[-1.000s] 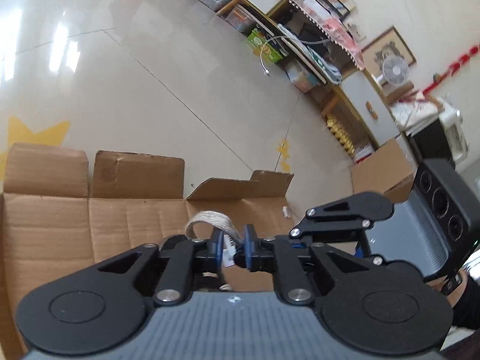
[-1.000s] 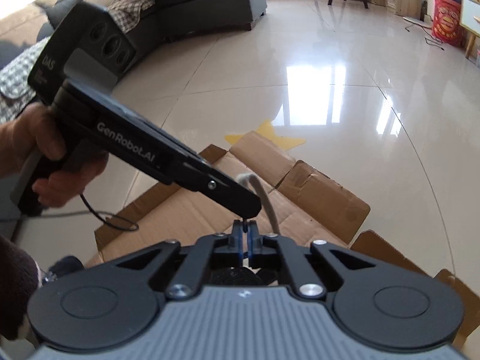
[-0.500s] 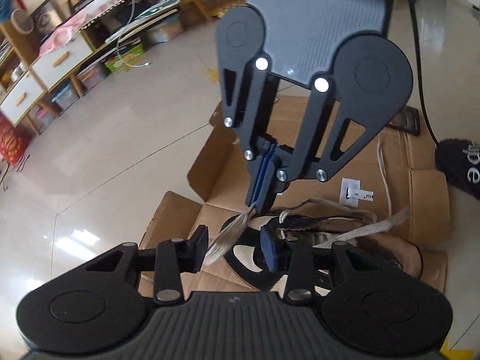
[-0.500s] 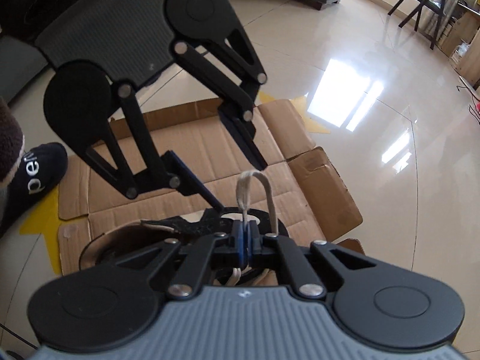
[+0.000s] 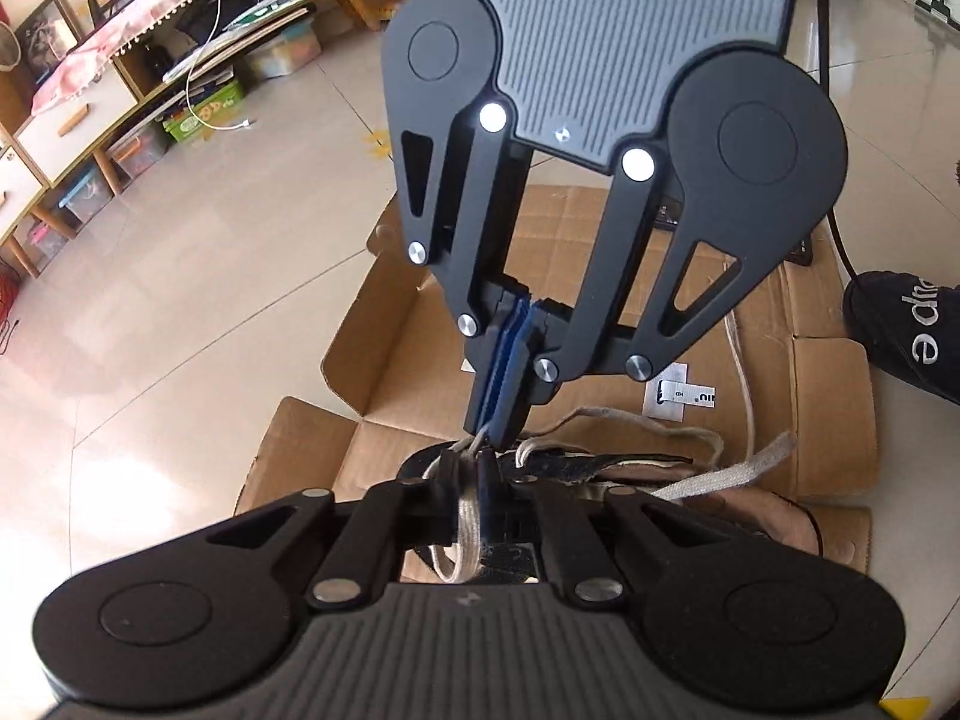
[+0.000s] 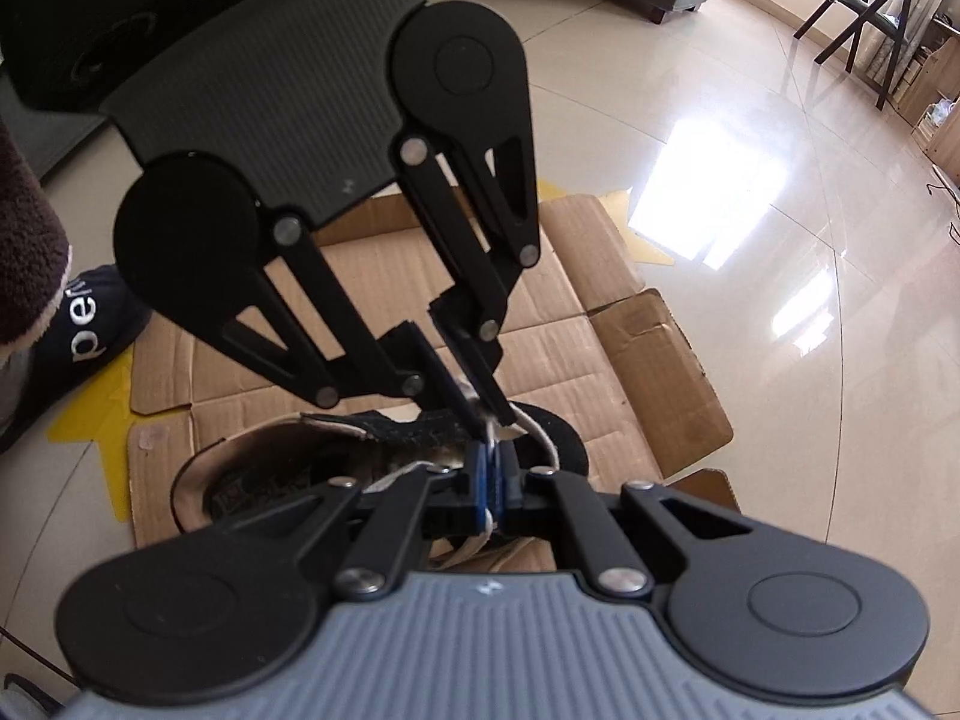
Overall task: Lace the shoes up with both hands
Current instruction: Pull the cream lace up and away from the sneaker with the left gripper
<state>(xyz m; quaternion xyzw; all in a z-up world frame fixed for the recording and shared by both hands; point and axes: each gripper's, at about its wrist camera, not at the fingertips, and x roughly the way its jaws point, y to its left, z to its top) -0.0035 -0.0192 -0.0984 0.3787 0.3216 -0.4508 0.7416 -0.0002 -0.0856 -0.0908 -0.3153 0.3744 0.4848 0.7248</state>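
Surface: glossy beige tiled floor [image 5: 180,312] with window glare at the right of the right wrist view. A flattened cardboard box [image 5: 600,276] lies on it, flaps spread, over yellow star markings [image 6: 114,402]. Low wooden shelving [image 5: 90,138] with storage bins runs along the upper left of the left wrist view; a dark chair [image 6: 864,6] stands at the upper right of the right wrist view. A dark slipper [image 5: 906,330] with white lettering sits at the cardboard's right edge.

Task item: a brown shoe [image 6: 252,468] with a dark tongue and dark lining lies on the cardboard at lower centre of both views. Its flat beige lace [image 5: 720,474] trails loosely to the right across the shoe.

Relation: the left gripper [image 5: 471,486] is closed on a loop of the lace directly above the shoe. The right gripper [image 6: 492,480] is also clamped on the lace, a strand showing between its blue pads. The two grippers' tips meet nearly point to point over the shoe's front.
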